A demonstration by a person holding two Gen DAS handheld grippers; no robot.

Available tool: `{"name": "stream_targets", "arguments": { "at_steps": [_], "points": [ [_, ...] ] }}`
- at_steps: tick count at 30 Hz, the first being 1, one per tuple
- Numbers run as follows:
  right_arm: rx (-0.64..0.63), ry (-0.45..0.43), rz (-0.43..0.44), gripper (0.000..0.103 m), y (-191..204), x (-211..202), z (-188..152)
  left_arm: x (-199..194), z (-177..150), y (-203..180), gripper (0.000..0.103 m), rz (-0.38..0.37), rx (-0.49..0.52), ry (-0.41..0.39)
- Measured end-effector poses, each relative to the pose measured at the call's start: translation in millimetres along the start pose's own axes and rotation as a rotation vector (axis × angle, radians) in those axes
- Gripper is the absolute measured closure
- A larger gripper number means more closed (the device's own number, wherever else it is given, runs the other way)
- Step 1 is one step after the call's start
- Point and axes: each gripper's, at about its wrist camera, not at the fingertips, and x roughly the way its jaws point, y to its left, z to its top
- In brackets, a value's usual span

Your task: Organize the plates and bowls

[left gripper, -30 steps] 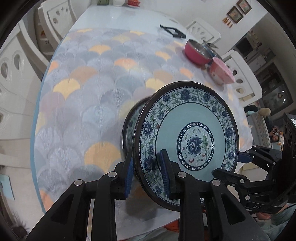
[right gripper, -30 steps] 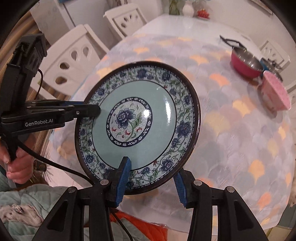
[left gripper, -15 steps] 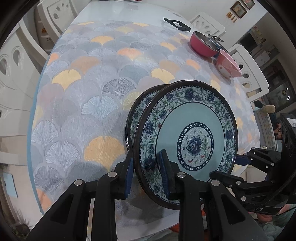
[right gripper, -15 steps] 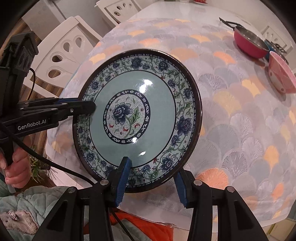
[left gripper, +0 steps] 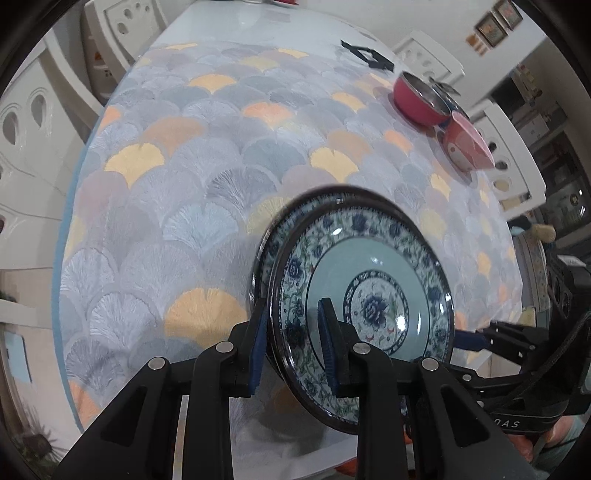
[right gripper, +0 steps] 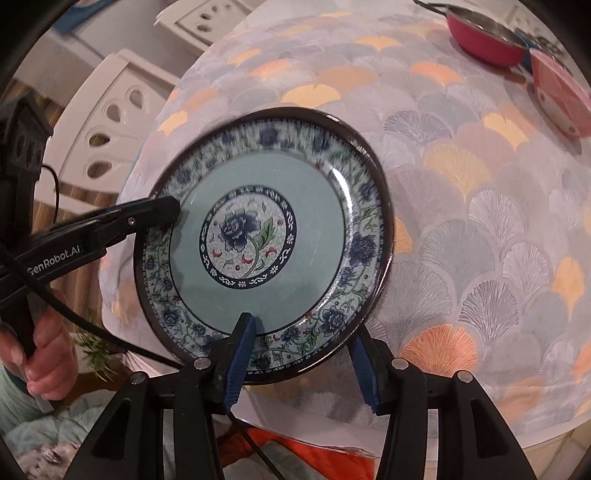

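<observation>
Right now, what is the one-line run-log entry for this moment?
left gripper: shut on top plate rim | right gripper: jaws just opening, same rim between | top plate: over lower plate, offset

I see teal plate point(right gripper: 317, 236), blue-flower rim; tablecloth point(right gripper: 461, 206) grey-orange fan scallops; red pan point(right gripper: 484, 40) upper right.

Home dining room: clothed table point(left gripper: 192, 206), white carved chairs point(right gripper: 110, 122), framed pictures point(left gripper: 496, 20) on wall.
</observation>
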Motion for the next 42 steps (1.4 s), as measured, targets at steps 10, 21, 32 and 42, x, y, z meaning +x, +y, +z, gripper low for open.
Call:
{"name": "stream_targets", "arguments": {
  "at_steps": [10,21,32,42],
  "points": [
    [0.015,-0.017,-0.009,0.055,-8,-7,0,-9,14,18,0.081,0.009,-0.088,-0.045],
    [-0.051,-0.113,-0.057,0.055,12,-44,13,-37,35,-7,0.081,0.008,-0.004,-0.131],
    [0.13,-0.407,-0.082,0.05,-64,-142,67,-71,114,-100,0.072,-0.077,0.165,-0.255],
    [0.327,-0.386,-0.052,0.047,-232,-177,106,20,170,-238,0.033,-0.151,0.157,-0.129]
  ]
}}
